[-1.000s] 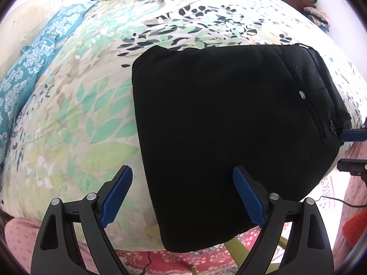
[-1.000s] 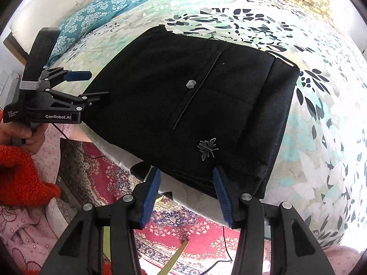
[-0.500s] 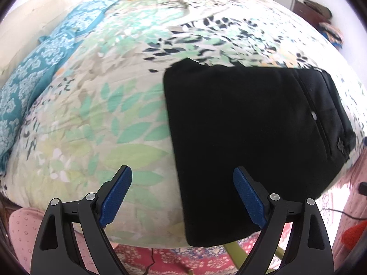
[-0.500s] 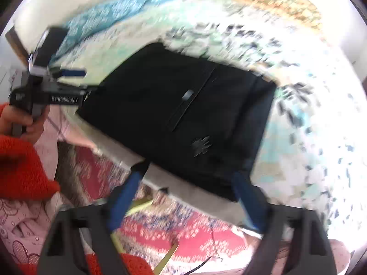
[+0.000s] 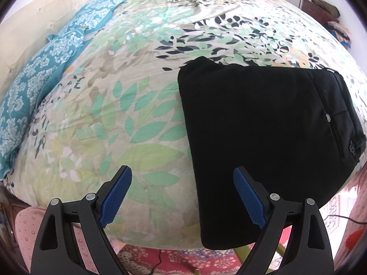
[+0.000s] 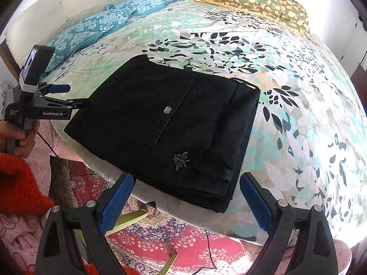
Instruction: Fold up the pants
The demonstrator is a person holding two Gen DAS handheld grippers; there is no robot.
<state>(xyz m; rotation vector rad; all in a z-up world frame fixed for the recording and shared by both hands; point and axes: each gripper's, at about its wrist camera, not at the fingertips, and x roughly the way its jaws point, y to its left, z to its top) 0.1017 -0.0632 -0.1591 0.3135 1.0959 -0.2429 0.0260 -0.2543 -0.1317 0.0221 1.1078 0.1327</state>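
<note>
The black pants (image 6: 165,123) lay folded into a compact rectangle at the near edge of the bed (image 6: 298,114), their pocket button (image 6: 168,109) and small metal emblem (image 6: 180,160) facing up. The right gripper (image 6: 185,201) hung just off that edge, jaws spread wide and holding nothing. The left gripper (image 5: 182,197) hovered beside the pants' near corner, likewise spread and empty. Blue pillows (image 6: 96,27) lay at the bed's far side, and a red patterned rug (image 6: 160,245) showed below it.

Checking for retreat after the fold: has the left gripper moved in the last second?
Yes. The left gripper has pulled back and leftward: its right finger no longer overlaps the pants as much.
</note>
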